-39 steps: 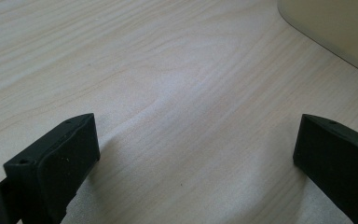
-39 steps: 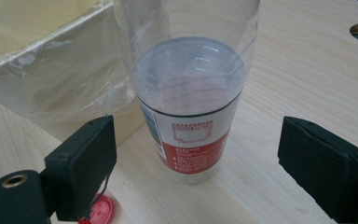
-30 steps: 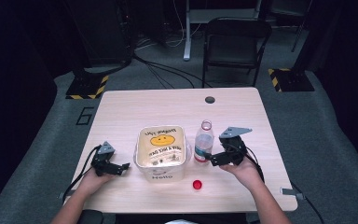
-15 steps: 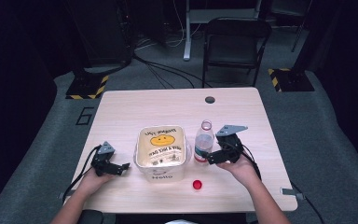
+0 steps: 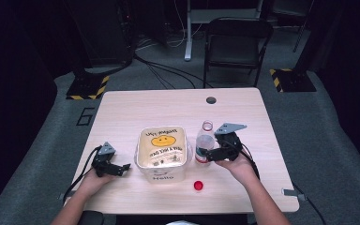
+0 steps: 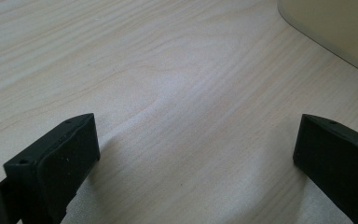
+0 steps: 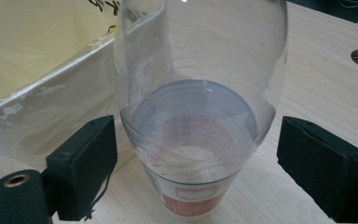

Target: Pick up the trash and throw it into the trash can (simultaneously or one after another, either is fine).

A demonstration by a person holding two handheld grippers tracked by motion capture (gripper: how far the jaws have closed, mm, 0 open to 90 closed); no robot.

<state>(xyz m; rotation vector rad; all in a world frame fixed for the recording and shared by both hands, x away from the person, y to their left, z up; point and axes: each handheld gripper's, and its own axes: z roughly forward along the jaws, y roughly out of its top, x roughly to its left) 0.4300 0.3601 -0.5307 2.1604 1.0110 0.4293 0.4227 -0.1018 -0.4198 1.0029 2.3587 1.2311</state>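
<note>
Your right hand-held gripper (image 5: pixel 208 153) sits around the bottle (image 5: pixel 205 143), which stands upright and uncapped on the counter (image 5: pixel 243 112), toward the near right part, just beside the right wall of the bin (image 5: pixel 162 149). In the right gripper view the bottle (image 7: pixel 200 107) fills the space between your jaws: the left pad is at its wall or just off it, and a gap shows between the right pad and the bottle. The jaws have just been closing with the bottle between them, but they do not yet press on it, so you have no grip. The bottle is clear, with a red-and-white label low on it, and its wall touches or nearly touches the bin's (image 7: pixel 37 84) plastic liner.

Your left hand-held gripper (image 5: pixel 122 168) rests low near the near left edge of the counter, left of the bin. In the left gripper view its jaws stand wide apart with nothing but bare counter (image 6: pixel 168 93) between them, and a corner of the bin (image 6: pixel 335 32) shows beyond.

A red cap (image 5: pixel 198 185) lies near the near edge, in front of the bin and bottle.
</note>
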